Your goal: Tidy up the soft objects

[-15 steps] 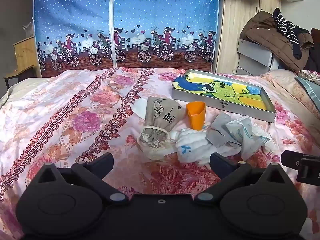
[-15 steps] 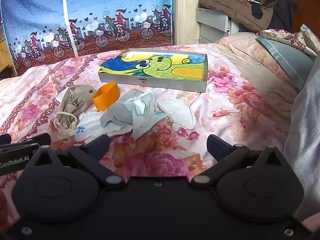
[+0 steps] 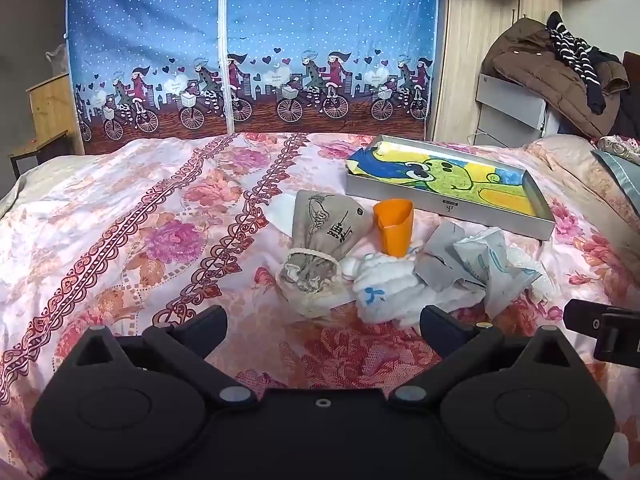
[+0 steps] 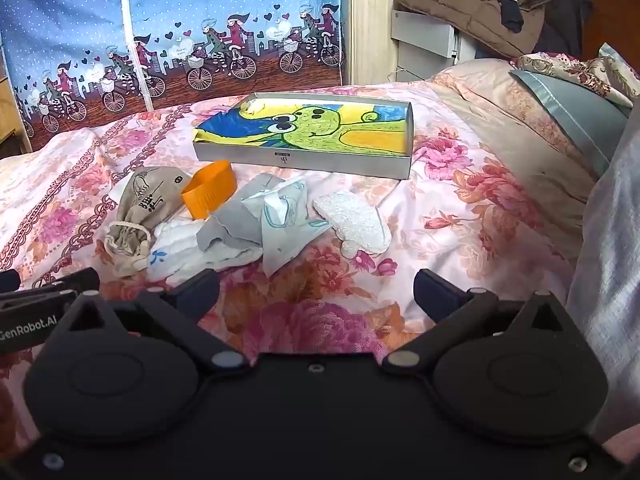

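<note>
left wrist view first: our left gripper (image 3: 322, 320) hangs above the bed with its jaws spread wide and nothing between them; the near edge of the soft pile lies just beyond its fingertips; a white cloth with a blue mark (image 3: 384, 292) is nearest, touching a beige drawstring pouch (image 3: 320, 248) on its left; behind them an orange cup (image 3: 393, 226) stands upright, and to its right a grey cloth (image 3: 440, 256) and a crumpled pale blue-and-white cloth (image 3: 492, 264) overlap; past the pile rests a shallow grey box (image 3: 448, 208) holding a yellow, green and blue cartoon picture; everything sits on a pink floral bedspread (image 3: 140, 240); a blue curtain with cyclists (image 3: 248, 60) hangs behind the bed, and a brown coat (image 3: 532, 68) lies heaped at the upper right; from the right wrist view, our right gripper (image 4: 316, 284) is likewise released, jaws wide over bare bedspread, gripping nothing; the pile lies ahead and to its left, with a white textured mitt (image 4: 354, 224) lying a little apart on the right side of it; the cup appears tipped here, leaning against the pouch; a blue-grey pillow (image 4: 568, 120) lies at the far right.
</note>
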### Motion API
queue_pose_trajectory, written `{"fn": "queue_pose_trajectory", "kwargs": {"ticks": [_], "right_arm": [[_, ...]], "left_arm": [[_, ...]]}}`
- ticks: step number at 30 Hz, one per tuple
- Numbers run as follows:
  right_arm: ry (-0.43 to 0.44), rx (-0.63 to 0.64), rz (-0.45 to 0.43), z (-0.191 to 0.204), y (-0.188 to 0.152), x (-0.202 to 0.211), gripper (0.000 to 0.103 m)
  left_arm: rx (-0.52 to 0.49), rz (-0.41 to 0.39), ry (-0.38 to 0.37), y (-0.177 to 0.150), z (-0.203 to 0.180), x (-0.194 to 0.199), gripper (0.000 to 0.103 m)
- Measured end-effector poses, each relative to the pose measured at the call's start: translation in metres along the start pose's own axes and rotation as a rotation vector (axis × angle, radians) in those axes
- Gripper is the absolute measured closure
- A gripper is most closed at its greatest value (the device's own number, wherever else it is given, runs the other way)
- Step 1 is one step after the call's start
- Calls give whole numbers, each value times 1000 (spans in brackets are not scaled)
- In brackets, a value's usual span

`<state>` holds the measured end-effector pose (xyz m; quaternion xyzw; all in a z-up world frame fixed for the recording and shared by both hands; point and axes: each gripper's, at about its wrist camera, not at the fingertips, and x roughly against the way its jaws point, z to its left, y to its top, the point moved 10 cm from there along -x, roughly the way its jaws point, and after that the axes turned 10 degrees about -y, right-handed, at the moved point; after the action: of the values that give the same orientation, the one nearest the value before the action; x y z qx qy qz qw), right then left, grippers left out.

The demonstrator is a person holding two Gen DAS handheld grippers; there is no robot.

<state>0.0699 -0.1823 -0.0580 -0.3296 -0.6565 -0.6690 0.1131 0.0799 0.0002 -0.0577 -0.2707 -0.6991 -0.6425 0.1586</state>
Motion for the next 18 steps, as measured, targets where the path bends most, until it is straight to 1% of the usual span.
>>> {"fn": "queue_pose_trajectory", "kwargs": {"ticks": [7,18], "right_arm": [[-1,-3,16,0,0,-5,0],[-1,-4,18,-1,0,-5,0]], "left_arm": [[4,6,5,0,0,-2,1],[2,7,7,0,1,-2,1]]}}
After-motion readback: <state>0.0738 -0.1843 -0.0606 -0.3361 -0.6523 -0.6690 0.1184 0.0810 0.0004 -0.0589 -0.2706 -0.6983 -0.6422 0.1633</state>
